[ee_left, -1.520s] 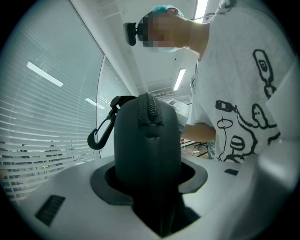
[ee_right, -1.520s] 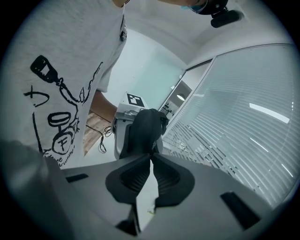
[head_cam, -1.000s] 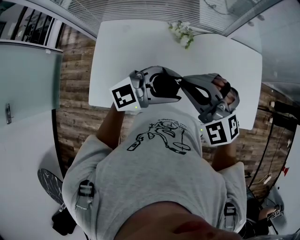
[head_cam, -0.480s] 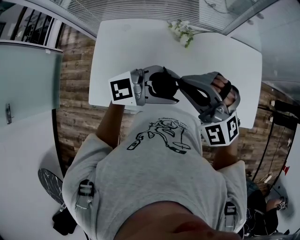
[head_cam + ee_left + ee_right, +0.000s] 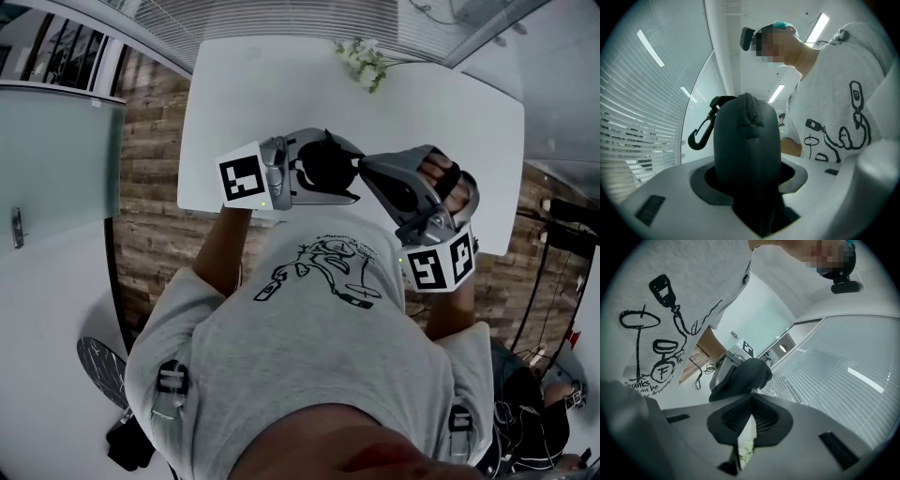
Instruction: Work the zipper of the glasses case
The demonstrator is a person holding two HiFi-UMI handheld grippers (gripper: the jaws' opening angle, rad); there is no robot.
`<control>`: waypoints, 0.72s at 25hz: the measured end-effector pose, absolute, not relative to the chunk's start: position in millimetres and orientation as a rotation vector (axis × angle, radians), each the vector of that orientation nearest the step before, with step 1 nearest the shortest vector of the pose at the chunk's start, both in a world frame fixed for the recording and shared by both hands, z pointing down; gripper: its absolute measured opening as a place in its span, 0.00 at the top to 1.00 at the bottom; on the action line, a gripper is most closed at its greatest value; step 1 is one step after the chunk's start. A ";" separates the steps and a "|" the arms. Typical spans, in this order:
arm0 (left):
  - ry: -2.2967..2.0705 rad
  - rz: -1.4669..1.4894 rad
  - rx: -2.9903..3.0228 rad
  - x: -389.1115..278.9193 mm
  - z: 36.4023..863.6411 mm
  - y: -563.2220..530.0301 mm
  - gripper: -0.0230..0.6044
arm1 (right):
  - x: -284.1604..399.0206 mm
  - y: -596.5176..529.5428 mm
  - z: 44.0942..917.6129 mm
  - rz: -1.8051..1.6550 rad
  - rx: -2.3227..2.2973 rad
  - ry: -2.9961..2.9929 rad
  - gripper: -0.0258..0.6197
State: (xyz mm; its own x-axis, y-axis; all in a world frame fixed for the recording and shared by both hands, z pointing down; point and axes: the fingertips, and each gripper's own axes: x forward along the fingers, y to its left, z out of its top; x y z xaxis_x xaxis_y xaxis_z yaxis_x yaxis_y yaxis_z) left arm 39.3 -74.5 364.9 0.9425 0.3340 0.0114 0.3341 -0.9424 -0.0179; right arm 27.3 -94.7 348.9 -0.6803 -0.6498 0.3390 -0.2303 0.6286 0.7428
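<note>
A black zip-up glasses case [image 5: 328, 167] with a carabiner clip [image 5: 701, 136] is held in the air above the table's near edge. My left gripper [image 5: 345, 174] is shut on the case [image 5: 747, 145], which stands up between its jaws with the zipper seam facing the camera. My right gripper [image 5: 366, 171] comes in from the right. Its jaws have just been closing and now meet at the tips [image 5: 752, 398], right against the case [image 5: 743, 376]. I see no zipper pull between them; that spot is hidden.
A white table [image 5: 234, 94] lies under and beyond the grippers, with a small bunch of white flowers [image 5: 366, 66] at its far edge. Wooden floor [image 5: 150, 187] runs along the table's left side. The person's grey printed shirt [image 5: 319, 309] is close behind both grippers.
The left gripper has rolled a little, its marker cube turning squarer to the head camera. Both hands stay where they were, with the case still between them.
</note>
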 end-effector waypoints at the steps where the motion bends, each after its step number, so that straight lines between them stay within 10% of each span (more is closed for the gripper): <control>1: -0.512 -0.005 -3.086 39.4 365.0 -75.1 0.59 | 27.5 -94.9 349.3 -0.915 0.693 -2.241 0.95; 18: -0.401 0.094 -3.172 42.0 352.6 -89.1 0.58 | 35.4 -105.3 366.5 -0.868 0.748 -2.198 0.95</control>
State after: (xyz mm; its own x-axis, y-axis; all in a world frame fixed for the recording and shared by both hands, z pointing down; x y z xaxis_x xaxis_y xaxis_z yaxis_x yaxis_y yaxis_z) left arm 42.0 -89.1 352.6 0.9669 0.2465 -0.0655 0.2498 -0.9670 0.0493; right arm 35.4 -105.3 366.5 -0.6254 -0.6939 0.3569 -0.2628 0.6180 0.7409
